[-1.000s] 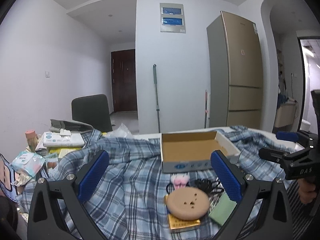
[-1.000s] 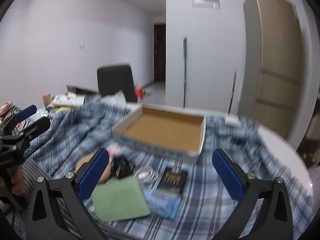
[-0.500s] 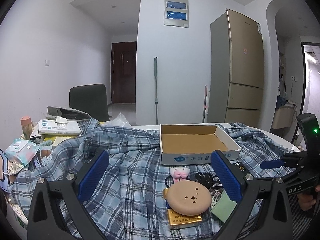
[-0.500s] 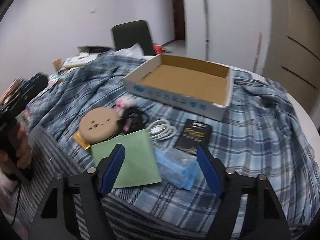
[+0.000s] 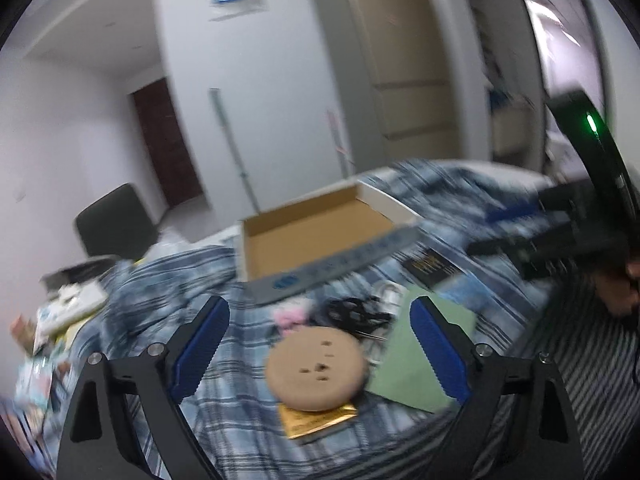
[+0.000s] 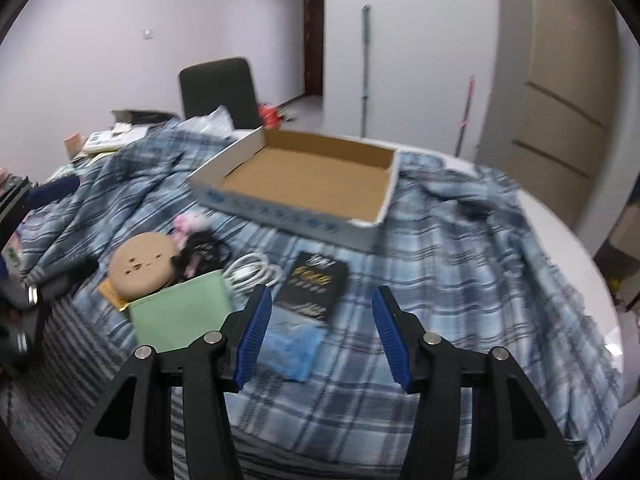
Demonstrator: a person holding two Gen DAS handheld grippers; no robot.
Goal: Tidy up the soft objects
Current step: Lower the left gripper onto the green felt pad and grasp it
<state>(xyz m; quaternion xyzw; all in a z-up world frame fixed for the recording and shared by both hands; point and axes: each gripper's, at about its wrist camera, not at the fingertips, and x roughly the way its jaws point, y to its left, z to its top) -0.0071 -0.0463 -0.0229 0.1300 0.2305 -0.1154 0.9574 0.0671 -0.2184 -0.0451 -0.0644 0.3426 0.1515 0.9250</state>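
A round tan plush pad lies on a gold packet on the plaid cloth. My left gripper hovers over it with its jaws closing, wide apart, the pads clear of the plush. Beside it are a small pink plush, a black tangle and a green cloth. My right gripper is closing over a blue soft packet without touching it; a black packet lies just beyond. The open cardboard box stands empty behind them.
A blue plaid shirt covers the round table. A white cable lies coiled by the green cloth. Tissue packs and clutter fill the far left. A dark chair stands behind, a tall fridge at the back right.
The left view has rolled and come lower and closer to the tan plush, its jaws a little narrower. The right gripper's jaws have narrowed a lot and dropped toward the blue packet.
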